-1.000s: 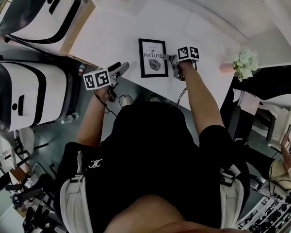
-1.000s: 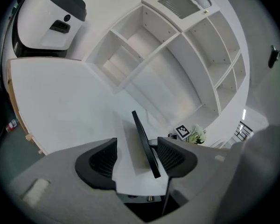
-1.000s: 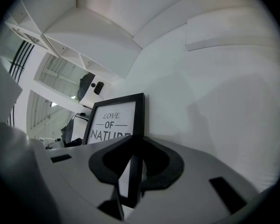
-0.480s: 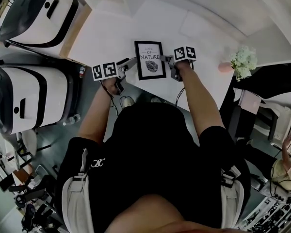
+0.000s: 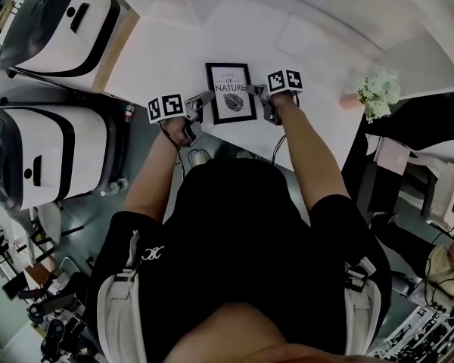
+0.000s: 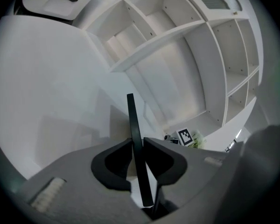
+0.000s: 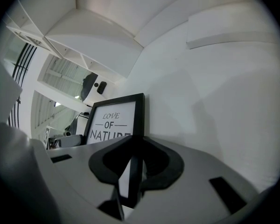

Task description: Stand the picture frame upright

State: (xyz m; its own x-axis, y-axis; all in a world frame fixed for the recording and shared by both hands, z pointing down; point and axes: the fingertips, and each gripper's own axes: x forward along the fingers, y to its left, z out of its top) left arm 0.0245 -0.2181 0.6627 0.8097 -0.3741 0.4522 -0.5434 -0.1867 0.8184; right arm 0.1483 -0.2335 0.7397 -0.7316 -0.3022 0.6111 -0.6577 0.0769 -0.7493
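Note:
The black picture frame point(image 5: 231, 93) with a leaf print and the words "LOVE OF NATURE" is over the white table point(image 5: 166, 51), held by both side edges. My left gripper point(image 5: 201, 101) has just been closing, and its jaws now press on the frame's left edge point(image 6: 136, 139), which shows as a thin black bar. My right gripper point(image 5: 259, 91) is shut on the right edge point(image 7: 136, 148), with the print point(image 7: 113, 120) facing the camera. I cannot tell whether the frame's bottom rests on the table.
White flowers point(image 5: 378, 97) in a pink vase stand at the table's right end. Two large white cases point(image 5: 60, 21) point(image 5: 38, 157) sit on the left beyond the table edge. A white shelf unit point(image 6: 186, 55) rises behind the table.
My left gripper came in from the left, open, and closed on the frame's left edge. The right gripper kept its hold on the right edge.

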